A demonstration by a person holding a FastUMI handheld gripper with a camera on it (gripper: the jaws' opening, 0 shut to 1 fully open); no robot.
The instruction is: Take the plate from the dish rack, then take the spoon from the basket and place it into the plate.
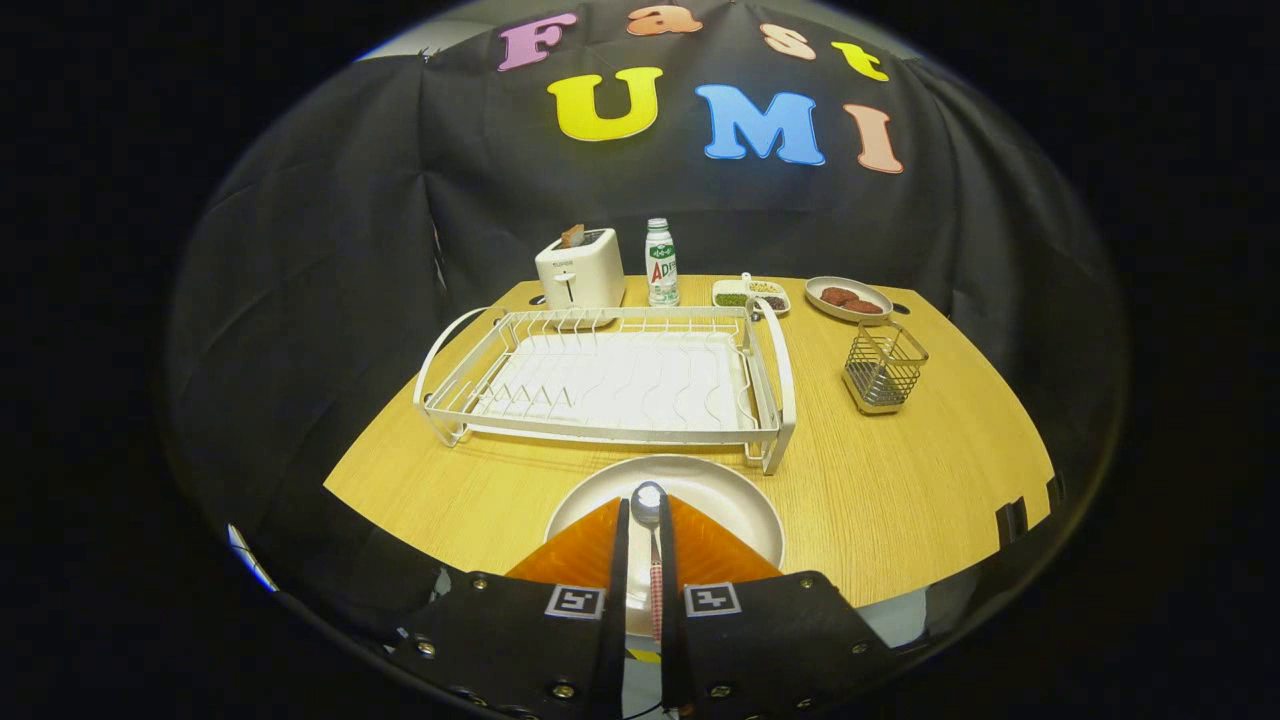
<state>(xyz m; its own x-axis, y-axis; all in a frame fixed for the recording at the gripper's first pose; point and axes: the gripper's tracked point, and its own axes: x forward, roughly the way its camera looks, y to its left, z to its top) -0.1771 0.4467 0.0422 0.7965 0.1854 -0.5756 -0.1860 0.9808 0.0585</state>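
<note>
Nearest to me, my tongs (641,520) are pressed almost together, pinching a spoon (648,503) by its thin handle; its shiny bowl pokes out just past the tips, facing up. Directly beneath the spoon lies the plate (700,490), pale and round, resting flat on the wooden bench (900,480) just in front of the dish rack (610,380). The rack, a white wire frame over a drip tray, holds no dishes. To the right of the rack and well apart from the plate stands a small wire basket (884,367), where I see no cutlery. Along the far edge of the bench sit a white toaster (580,270), a bottle (660,262), a small divided tray (750,294) and a second dish with brown rounds (848,298). I judge the spoon light, stiff and smooth, so it could twist or slip in a narrow pinch; holding the handle near its middle seems soundest. The plate looks hard and breakable, so I judge the spoon should be lowered close before the tongs spread, not dropped. The plate step looks done; the spoon is not yet released.
</note>
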